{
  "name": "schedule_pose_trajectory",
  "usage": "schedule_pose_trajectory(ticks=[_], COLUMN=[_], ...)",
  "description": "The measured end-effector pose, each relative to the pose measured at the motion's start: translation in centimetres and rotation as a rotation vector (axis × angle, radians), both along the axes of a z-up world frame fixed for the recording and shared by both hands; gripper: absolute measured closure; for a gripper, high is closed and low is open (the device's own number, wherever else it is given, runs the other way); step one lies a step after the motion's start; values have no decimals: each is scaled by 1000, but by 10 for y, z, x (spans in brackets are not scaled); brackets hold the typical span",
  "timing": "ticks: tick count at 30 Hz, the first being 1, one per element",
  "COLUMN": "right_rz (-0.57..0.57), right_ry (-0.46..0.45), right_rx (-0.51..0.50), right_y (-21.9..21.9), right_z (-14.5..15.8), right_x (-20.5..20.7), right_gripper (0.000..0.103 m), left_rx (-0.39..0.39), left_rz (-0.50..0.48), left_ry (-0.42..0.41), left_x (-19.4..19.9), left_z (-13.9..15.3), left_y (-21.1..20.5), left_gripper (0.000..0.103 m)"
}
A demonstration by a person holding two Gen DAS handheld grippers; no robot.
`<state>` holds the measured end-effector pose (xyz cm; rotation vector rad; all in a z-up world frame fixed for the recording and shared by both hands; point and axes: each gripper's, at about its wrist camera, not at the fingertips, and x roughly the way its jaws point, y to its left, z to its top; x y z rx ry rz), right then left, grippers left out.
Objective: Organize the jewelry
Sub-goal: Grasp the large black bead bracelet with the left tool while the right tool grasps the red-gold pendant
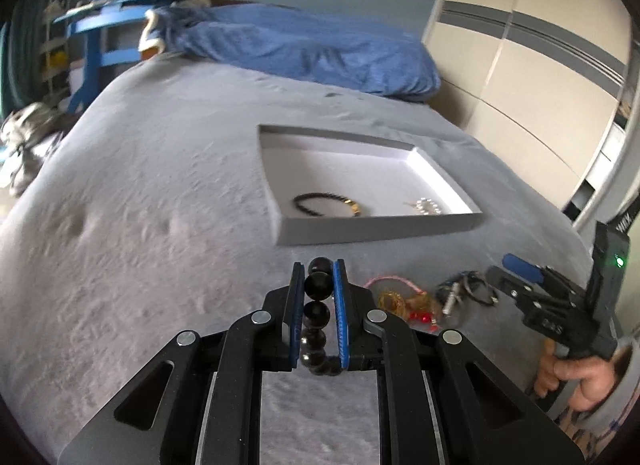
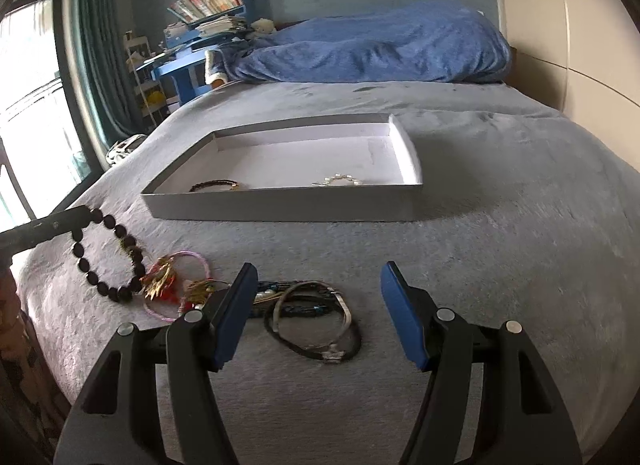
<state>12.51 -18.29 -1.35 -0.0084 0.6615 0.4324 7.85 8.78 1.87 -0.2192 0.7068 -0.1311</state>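
My left gripper [image 1: 319,271] is shut on a black bead bracelet [image 1: 317,307], held just above the grey bed short of the white tray [image 1: 372,229]. In the right wrist view the bracelet [image 2: 105,257] hangs from the left gripper's fingers [image 2: 60,223]. The tray [image 2: 280,207] holds a dark bracelet [image 2: 214,185] and a pearl bracelet [image 2: 340,179]. My right gripper [image 2: 318,285] is open above a black cord bracelet [image 2: 316,325]. A pink bangle with gold and red tassels [image 2: 176,285] lies to its left.
A blue blanket [image 2: 372,49] lies at the head of the bed. A cream wardrobe [image 1: 532,65] stands on the right. A blue shelf with books [image 2: 200,25] and a window [image 2: 28,105] are on the left.
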Motion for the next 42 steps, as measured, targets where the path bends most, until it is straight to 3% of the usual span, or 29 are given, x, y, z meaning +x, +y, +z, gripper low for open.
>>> schedule_pose_trajectory(ticks=[10, 19, 22, 25, 27, 30, 31, 32, 42], right_rz=[227, 357, 364, 364, 373, 386, 387, 386, 357], right_ry=[-31, 35, 93, 117, 124, 108, 106, 101, 44], right_rx=[-45, -122, -152, -122, -106, -70, -61, -44, 62], right_y=[64, 113, 122, 118, 117, 113, 113, 110, 84], right_z=[3, -13, -22, -23, -25, -22, -20, -18, 10], right_x=[-11, -6, 1, 5, 5, 0, -1, -2, -5], right_gripper=[39, 42, 51, 60, 77, 83, 90, 91, 92], left_rx=[47, -4, -14, -10, 15, 59, 59, 54, 61], left_rz=[92, 112, 109, 103, 100, 90, 79, 74, 62], left_ry=[98, 185, 209, 231, 235, 235, 234, 232, 123], left_x=[2, -1, 1, 4, 6, 7, 6, 6, -4], left_z=[-18, -40, -46, -50, -52, -52, -51, -50, -17], left_y=[27, 50, 51, 48, 43, 35, 33, 33, 24], left_gripper=[88, 88, 88, 80, 78, 78, 85, 88, 88])
